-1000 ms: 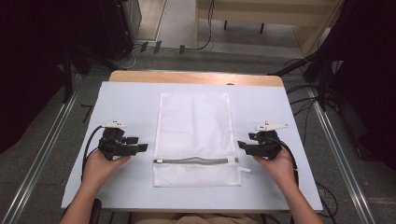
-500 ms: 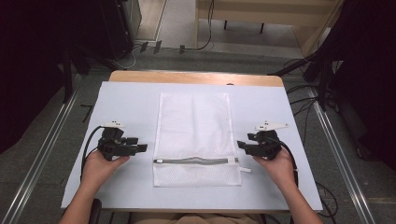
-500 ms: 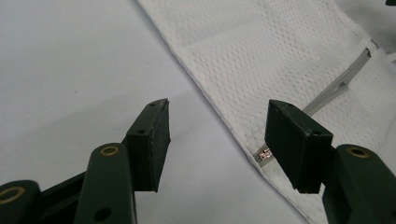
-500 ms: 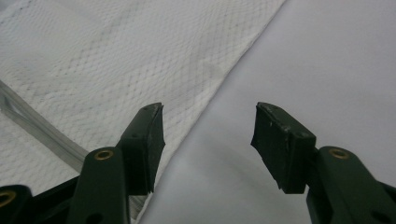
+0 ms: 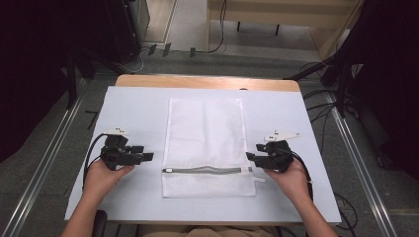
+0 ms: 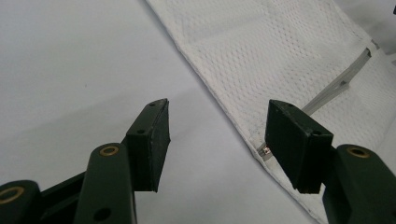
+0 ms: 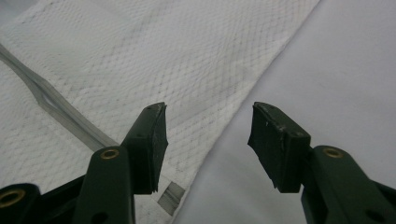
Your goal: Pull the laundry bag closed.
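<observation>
A white mesh laundry bag point(image 5: 205, 138) lies flat in the middle of the table, with its grey zipper point(image 5: 207, 171) running across near the front end. My left gripper point(image 5: 147, 155) hovers open just left of the bag's left edge, at the zipper's end point(image 6: 264, 151). Its jaws point(image 6: 217, 135) hold nothing. My right gripper point(image 5: 251, 158) is at the bag's right edge beside the zipper's other end. Its jaws point(image 7: 208, 140) have just been closing a little but stand open over the bag's edge point(image 7: 163, 60), apart from the cloth.
A pale sheet point(image 5: 133, 108) covers the table, and a strip of wood point(image 5: 207, 81) shows at the far edge. Metal rails point(image 5: 44, 163) run along both sides on the floor, with cables point(image 5: 326, 98) at the right. Bare sheet lies left and right of the bag.
The right gripper has edged slightly toward the bag's right edge. The left gripper and the bag have kept still.
</observation>
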A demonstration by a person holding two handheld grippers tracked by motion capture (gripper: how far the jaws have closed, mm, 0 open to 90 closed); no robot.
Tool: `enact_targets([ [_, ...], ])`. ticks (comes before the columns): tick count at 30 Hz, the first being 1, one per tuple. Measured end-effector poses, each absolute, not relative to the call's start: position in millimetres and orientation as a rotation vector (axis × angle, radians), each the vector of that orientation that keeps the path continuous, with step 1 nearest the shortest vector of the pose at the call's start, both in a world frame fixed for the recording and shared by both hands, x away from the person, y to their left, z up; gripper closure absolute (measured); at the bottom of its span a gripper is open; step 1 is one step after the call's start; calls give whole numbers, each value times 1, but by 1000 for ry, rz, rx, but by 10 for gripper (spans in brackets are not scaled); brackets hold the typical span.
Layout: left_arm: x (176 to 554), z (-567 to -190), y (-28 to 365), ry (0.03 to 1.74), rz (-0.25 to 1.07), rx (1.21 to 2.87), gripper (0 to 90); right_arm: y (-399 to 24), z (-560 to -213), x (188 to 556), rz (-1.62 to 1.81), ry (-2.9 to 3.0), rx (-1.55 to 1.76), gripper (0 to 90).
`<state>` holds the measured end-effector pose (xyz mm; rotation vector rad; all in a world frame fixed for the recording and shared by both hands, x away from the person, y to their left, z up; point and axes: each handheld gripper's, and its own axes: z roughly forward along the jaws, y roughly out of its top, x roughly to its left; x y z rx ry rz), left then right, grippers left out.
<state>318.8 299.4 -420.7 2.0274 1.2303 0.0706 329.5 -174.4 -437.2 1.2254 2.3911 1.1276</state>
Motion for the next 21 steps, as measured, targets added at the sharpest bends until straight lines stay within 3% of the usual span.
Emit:
enact_targets([
  [21,318,-420,303,1237,77,2025,406,-154,-430,320,1161,2450,1170,536],
])
